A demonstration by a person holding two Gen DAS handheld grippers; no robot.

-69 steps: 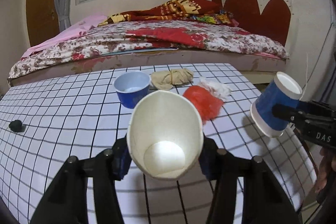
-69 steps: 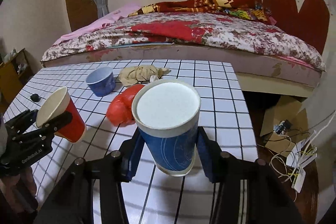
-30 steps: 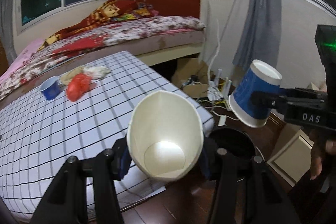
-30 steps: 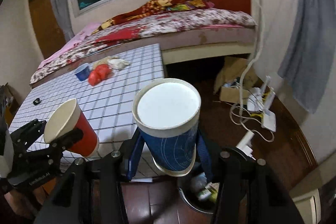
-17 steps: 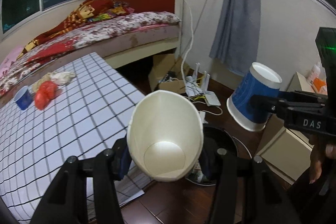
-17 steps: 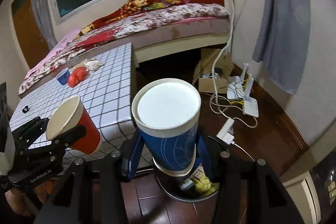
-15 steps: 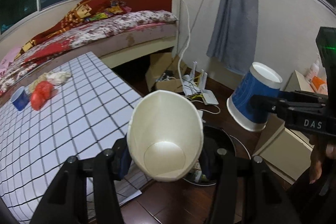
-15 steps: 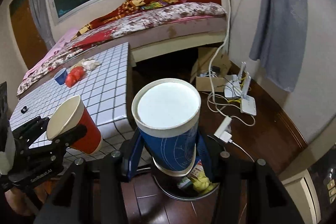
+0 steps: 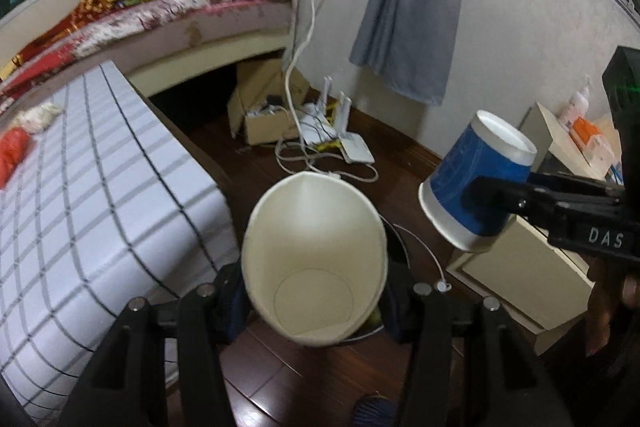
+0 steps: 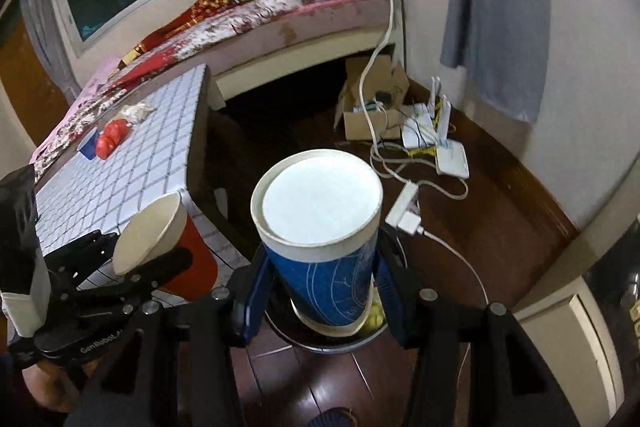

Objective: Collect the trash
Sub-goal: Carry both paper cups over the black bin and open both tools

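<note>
- Your left gripper (image 9: pixel 314 301) has its fingers clamped on the red cup (image 10: pixel 188 259), open mouth facing you.
- Your right gripper (image 10: pixel 320 293) grips the blue cup (image 10: pixel 324 267), upside down, above the dark bin (image 10: pixel 372 337).
- Beyond, red trash (image 10: pixel 112 139) lies on the counter (image 10: pixel 140 163).

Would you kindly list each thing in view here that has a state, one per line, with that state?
Left tongs: shut on the red cup.
Red cup: held tilted, mouth open, empty inside.
Right tongs: shut on the blue cup.
Blue cup: held bottom toward the camera.
Trash bin: on the floor under both cups, some trash inside.
Small blue cup: left on the table, beside the red bag.
</note>
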